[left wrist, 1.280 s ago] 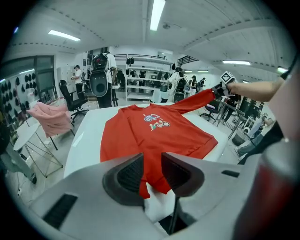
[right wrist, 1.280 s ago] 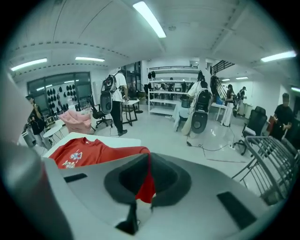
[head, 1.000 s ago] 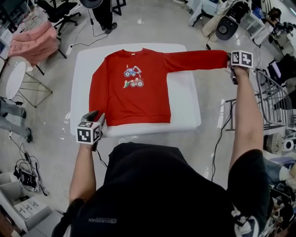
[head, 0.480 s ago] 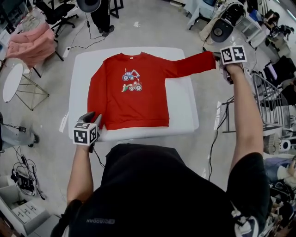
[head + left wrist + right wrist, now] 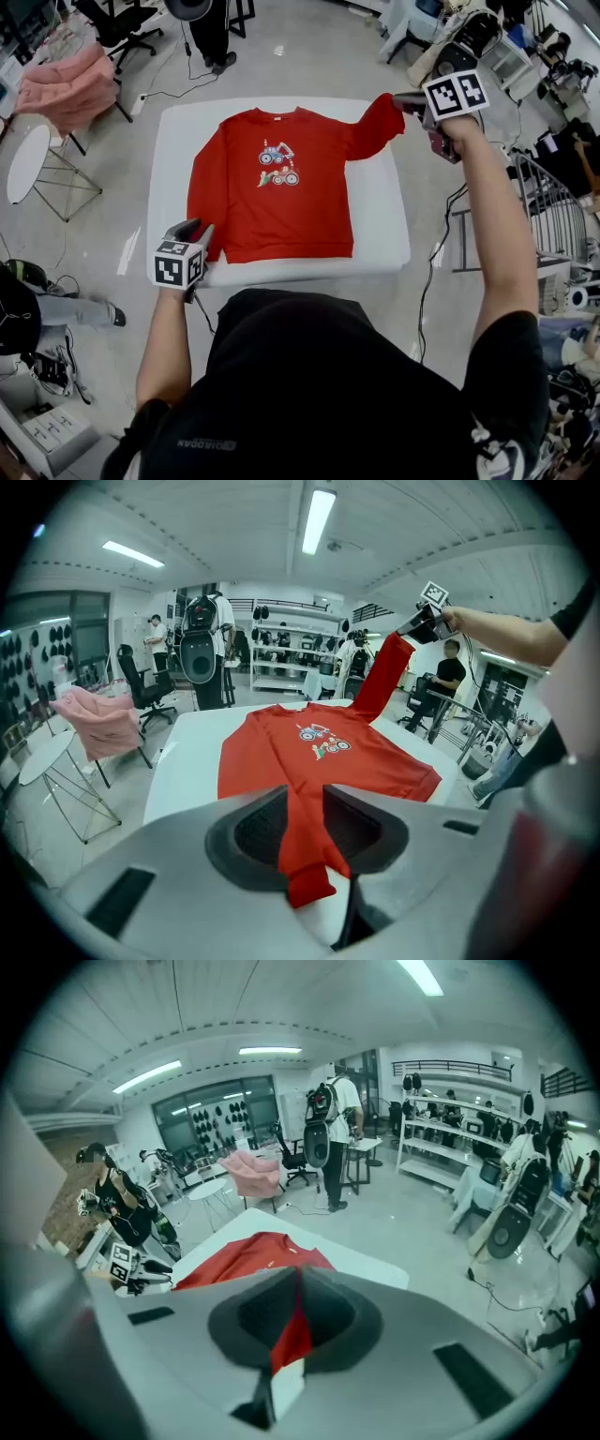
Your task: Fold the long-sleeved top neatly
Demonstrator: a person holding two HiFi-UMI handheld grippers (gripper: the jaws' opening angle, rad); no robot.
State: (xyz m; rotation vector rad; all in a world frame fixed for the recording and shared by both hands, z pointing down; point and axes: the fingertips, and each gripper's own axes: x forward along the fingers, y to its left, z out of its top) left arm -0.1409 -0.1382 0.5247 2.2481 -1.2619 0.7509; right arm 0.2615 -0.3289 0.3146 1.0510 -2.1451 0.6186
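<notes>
The right gripper [image 5: 410, 100] is clamped tight on the cuff of the lifted sleeve [image 5: 377, 127]. In its own view the two jaws meet with only a thin strip of red cloth and a white tag between them. In the head view it hangs above the two o'clock corner of the white padded table [image 5: 375, 220]. The sleeve rises from the shoulder up to the jaws, clear of the table top.

The left gripper [image 5: 194, 232] sits at the seven o'clock corner of the table, just beside the hem. Its jaws stand wider, closed on the bunched end of the flat sleeve [image 5: 202, 187]. The cloth fills the gap from pad to pad, and the cuff pokes out on the camera side of the jaws. This sleeve runs straight down the nine o'clock side of the body, lying along it.

The red long-sleeved cotton top [image 5: 272, 211] lies face up in the middle of the table, collar toward twelve o'clock and hem toward six. It looks smooth and flat apart from the raised sleeve. A small print of blue and red vehicles [image 5: 278, 164] sits on the chest.

Off the table, a pink garment [image 5: 67, 86] is draped over something at ten o'clock. A round white side table [image 5: 25, 164] stands on thin legs at nine o'clock. A person in dark clothes [image 5: 211, 28] stands on the floor at twelve.
</notes>
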